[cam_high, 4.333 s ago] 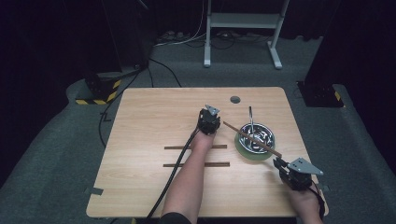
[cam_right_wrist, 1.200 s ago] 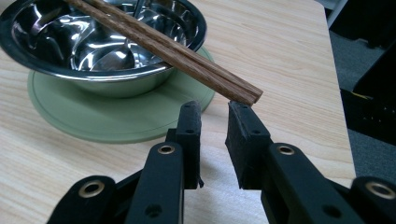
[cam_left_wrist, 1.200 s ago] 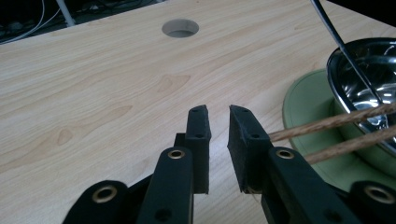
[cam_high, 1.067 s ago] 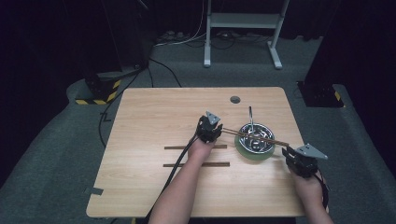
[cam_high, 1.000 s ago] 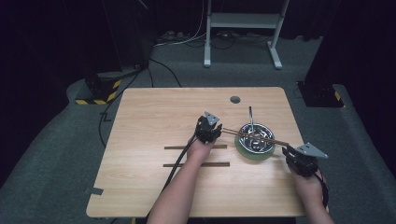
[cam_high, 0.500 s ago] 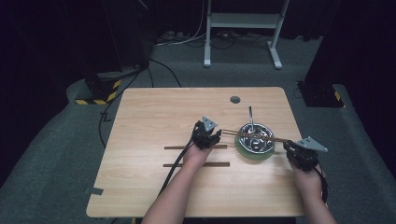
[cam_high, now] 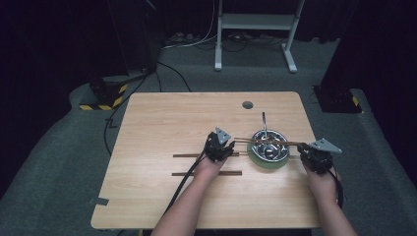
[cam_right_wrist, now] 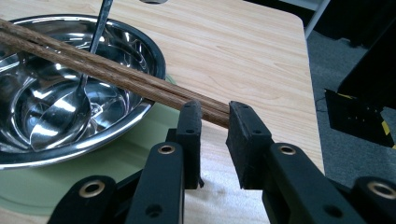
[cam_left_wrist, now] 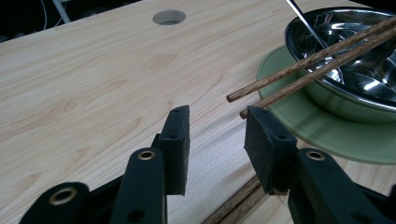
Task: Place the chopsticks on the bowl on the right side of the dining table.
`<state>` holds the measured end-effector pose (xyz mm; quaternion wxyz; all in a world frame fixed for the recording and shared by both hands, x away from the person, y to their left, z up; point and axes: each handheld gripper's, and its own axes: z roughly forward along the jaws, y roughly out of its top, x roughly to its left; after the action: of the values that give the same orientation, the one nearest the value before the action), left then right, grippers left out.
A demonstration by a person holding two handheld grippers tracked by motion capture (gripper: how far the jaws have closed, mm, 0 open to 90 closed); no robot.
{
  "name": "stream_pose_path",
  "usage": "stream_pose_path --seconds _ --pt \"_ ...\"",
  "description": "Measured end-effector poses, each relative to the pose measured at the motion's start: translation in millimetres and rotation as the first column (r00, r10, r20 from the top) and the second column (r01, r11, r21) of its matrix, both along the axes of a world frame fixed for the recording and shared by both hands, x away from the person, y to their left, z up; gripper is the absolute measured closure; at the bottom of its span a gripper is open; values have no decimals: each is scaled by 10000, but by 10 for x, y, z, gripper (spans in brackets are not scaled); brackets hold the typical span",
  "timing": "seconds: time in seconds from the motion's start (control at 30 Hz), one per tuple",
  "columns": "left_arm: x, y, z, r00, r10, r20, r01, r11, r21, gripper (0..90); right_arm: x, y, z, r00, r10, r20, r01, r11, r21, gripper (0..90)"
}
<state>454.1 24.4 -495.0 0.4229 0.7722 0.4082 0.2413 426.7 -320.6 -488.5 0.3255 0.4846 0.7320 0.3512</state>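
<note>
1. Right gripper (cam_right_wrist: pixel 212 109), clenched on the near end of the pair of brown round wooden chopsticks (cam_right_wrist: pixel 116 77); both sticks run into the gap between its black pads
2. Pair of brown round wooden chopsticks, laid side by side across the rim of the shiny round steel bowl (cam_right_wrist: pixel 156 56), the far tips jutting past the rim towards the left gripper (cam_left_wrist: pixel 215 121). Judged light, stiff and smooth: two loose sticks held at one end are apt to scissor apart or roll, so the better hold is squarely across both, a little in from the end
3. Left gripper, released: its jaws have just been opening, and the stick tips lie just beyond the pads, untouched by either
4. Steel spoon (cam_right_wrist: pixel 60 116), lying in the bowl beneath the sticks, handle leaning on the far rim; likely to rattle if the sticks drag
5. Pale green round mat (cam_left_wrist: pixel 327 135), under the bowl
6. Two further dark wooden sticks (cam_high: pixel 206 173), flat on the light wooden table (cam_high: pixel 172 123), beside the person's left hand
</note>
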Motion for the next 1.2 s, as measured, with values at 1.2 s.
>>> stream_pose_path --seconds 1.2 --pt "-137 -58 -95 9998 214 -52 -215 9994 -272 777 12 -162 -117 9935 -605 968 580 9979 280 887"
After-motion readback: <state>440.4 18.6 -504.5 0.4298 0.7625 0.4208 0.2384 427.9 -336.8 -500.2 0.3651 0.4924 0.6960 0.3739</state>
